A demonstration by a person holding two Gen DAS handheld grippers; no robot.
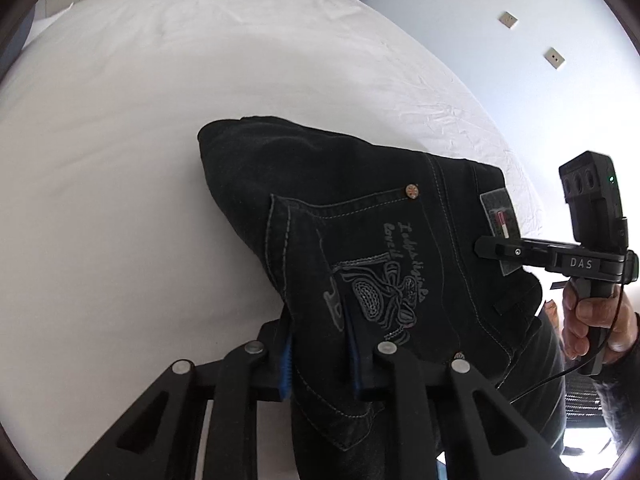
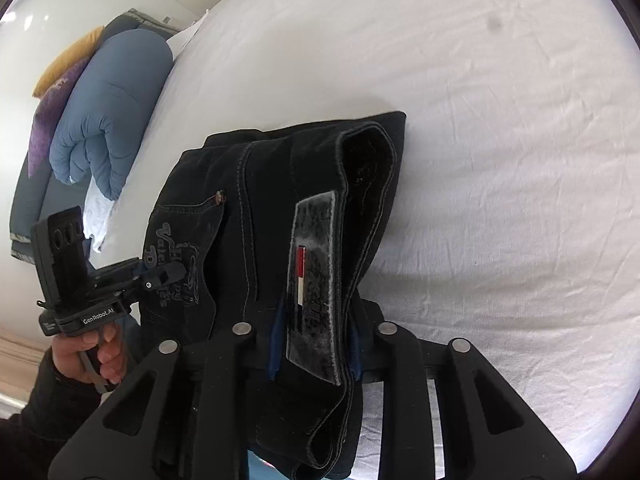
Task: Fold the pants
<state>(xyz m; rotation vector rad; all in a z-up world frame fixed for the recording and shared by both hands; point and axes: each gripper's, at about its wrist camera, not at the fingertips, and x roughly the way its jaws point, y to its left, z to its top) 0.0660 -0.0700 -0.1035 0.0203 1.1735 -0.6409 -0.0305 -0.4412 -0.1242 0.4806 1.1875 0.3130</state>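
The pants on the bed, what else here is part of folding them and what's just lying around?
Part of the job:
- black pants
- left gripper, shut on the pocket side
- right gripper, shut on the waistband by the patch
- white bed they lie on

Just lying about:
- blue duvet
- purple and yellow cushions
- wall sockets

"DAS" in white on right gripper (image 1: 486, 249) body, 3 o'clock in left wrist view. "GenRobot.AI" on left gripper (image 2: 176, 272) body, 8 o'clock in right wrist view. Cursive embroidery on pants (image 1: 360, 248) back pocket, unreadable.
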